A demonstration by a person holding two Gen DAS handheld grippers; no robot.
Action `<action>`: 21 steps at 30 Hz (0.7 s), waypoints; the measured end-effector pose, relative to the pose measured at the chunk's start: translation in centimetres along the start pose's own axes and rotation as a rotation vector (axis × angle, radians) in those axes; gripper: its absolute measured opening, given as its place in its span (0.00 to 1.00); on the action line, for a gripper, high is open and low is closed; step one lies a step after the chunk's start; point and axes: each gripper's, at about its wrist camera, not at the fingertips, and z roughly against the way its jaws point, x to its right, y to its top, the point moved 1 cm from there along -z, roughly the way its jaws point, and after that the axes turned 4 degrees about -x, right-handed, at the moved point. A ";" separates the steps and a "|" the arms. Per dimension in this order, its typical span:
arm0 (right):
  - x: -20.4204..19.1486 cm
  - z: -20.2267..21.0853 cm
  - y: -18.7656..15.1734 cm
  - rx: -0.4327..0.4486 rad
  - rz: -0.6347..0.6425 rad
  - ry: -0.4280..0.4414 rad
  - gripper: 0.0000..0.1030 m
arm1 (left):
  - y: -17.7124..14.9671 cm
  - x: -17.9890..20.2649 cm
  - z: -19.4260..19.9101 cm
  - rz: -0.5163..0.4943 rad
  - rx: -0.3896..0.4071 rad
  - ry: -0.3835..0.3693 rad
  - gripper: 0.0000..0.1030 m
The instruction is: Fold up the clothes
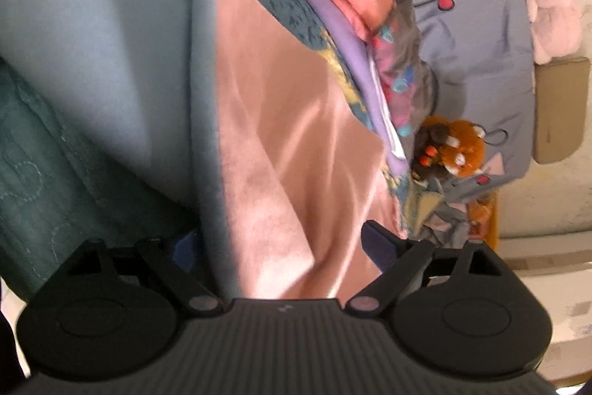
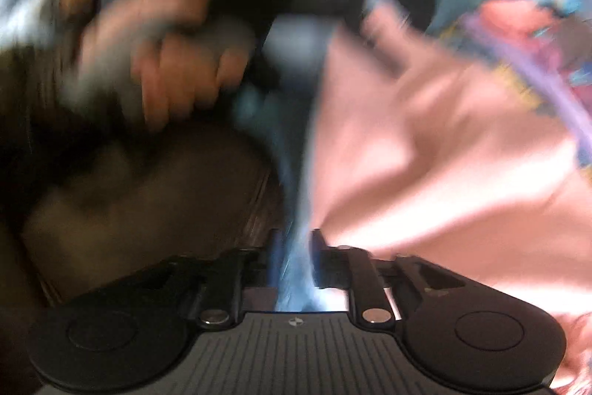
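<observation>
With the right tongs (image 2: 294, 252) clenched on the blue garment's (image 1: 100, 36) edge between their tips and the left tongs (image 1: 283, 247) spread wide with cloth draped between, better to pinch left first, then draw taut over the pink sheet (image 1: 288, 143).

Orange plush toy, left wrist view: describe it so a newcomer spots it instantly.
Start from the grey-blue bedding with pink triangles on the right. At its lower edge, just past the end of the folded clothes stack, lies the plush toy. It is the only furry thing there: rust-orange, with dark brown and white patches.
</observation>
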 end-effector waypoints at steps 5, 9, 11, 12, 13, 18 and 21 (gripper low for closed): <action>4.0 4.1 3.7 0.196 -0.107 -0.153 0.60 | 0.6 -1.5 1.0 0.081 0.084 0.013 0.37; 6.2 4.5 6.7 0.302 -0.250 -0.202 0.60 | 1.3 -2.3 1.4 0.104 0.121 0.041 0.12; 6.5 3.9 7.6 0.328 -0.340 -0.174 0.60 | 1.4 -2.2 1.8 0.101 0.155 0.040 0.10; 6.4 3.3 7.9 0.327 -0.356 -0.146 0.60 | 1.2 -2.0 2.6 0.086 0.184 0.015 0.10; 5.7 2.6 8.1 0.314 -0.338 -0.111 0.60 | 1.0 -1.8 3.5 0.070 0.215 -0.012 0.10; -0.6 -1.0 7.5 0.191 -0.061 -0.068 0.61 | 0.0 -0.9 7.9 -0.009 0.366 -0.151 0.09; -4.6 -3.3 6.3 0.104 0.152 -0.182 0.62 | -0.6 -0.7 10.0 -0.042 0.434 -0.217 0.09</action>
